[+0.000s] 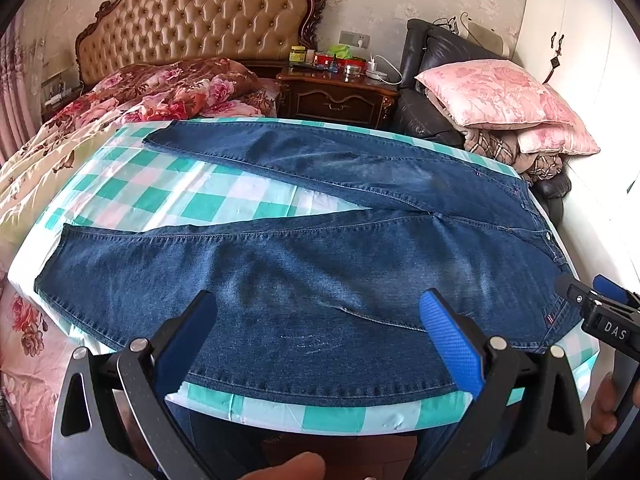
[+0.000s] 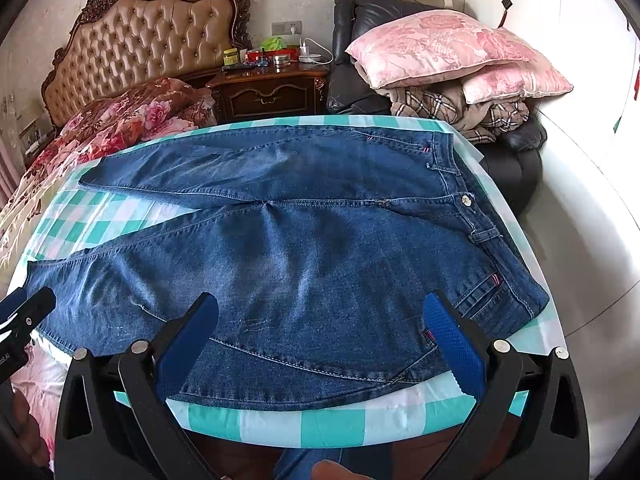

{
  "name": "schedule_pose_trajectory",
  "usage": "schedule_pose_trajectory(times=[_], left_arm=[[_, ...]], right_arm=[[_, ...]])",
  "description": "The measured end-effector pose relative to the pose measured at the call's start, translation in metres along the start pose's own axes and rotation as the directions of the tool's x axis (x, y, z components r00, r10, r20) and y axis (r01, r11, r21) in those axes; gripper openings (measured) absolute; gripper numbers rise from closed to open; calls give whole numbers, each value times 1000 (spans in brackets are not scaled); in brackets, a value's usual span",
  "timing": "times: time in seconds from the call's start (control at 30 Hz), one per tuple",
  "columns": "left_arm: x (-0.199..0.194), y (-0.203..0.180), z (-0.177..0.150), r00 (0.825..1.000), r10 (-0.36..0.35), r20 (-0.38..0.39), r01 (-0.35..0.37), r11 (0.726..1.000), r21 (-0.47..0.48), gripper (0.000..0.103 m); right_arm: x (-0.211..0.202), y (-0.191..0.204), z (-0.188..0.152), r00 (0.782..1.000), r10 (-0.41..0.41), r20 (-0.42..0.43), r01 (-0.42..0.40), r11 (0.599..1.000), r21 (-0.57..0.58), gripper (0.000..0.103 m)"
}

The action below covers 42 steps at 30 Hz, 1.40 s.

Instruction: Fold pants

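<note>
Blue jeans (image 1: 320, 248) lie flat on a table covered with a teal-and-white checked cloth (image 1: 160, 192). The two legs spread apart toward the left and the waistband lies at the right, its button (image 2: 465, 199) facing up. My left gripper (image 1: 320, 296) hovers open over the near leg at the table's front edge, nothing between its blue pads. My right gripper (image 2: 320, 300) is open too, above the near hip and pocket area of the jeans (image 2: 304, 248). Each gripper shows at the edge of the other's view: the right gripper (image 1: 592, 304) and the left gripper (image 2: 24, 312).
A bed with a floral quilt (image 1: 168, 88) and a tufted headboard (image 1: 200, 12) runs along the left and back. Behind the table stand a dark nightstand (image 1: 336, 96) and a black armchair (image 2: 516, 160) piled with pink pillows (image 2: 440, 48). White wall on the right.
</note>
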State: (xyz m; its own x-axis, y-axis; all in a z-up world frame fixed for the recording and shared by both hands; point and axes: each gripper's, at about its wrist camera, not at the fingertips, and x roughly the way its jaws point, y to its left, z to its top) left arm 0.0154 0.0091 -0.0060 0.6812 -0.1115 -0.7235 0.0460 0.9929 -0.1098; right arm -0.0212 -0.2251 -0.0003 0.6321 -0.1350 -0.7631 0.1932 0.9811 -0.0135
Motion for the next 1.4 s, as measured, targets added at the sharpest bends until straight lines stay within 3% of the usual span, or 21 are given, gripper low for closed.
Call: schedule_pose_trajectory(times=[1.4], left_arm=[[-7, -2, -3, 1000, -8, -4, 8, 1000, -12, 102]], right_arm=[[-2, 0, -4, 1000, -1, -6, 1, 1000, 2, 99]])
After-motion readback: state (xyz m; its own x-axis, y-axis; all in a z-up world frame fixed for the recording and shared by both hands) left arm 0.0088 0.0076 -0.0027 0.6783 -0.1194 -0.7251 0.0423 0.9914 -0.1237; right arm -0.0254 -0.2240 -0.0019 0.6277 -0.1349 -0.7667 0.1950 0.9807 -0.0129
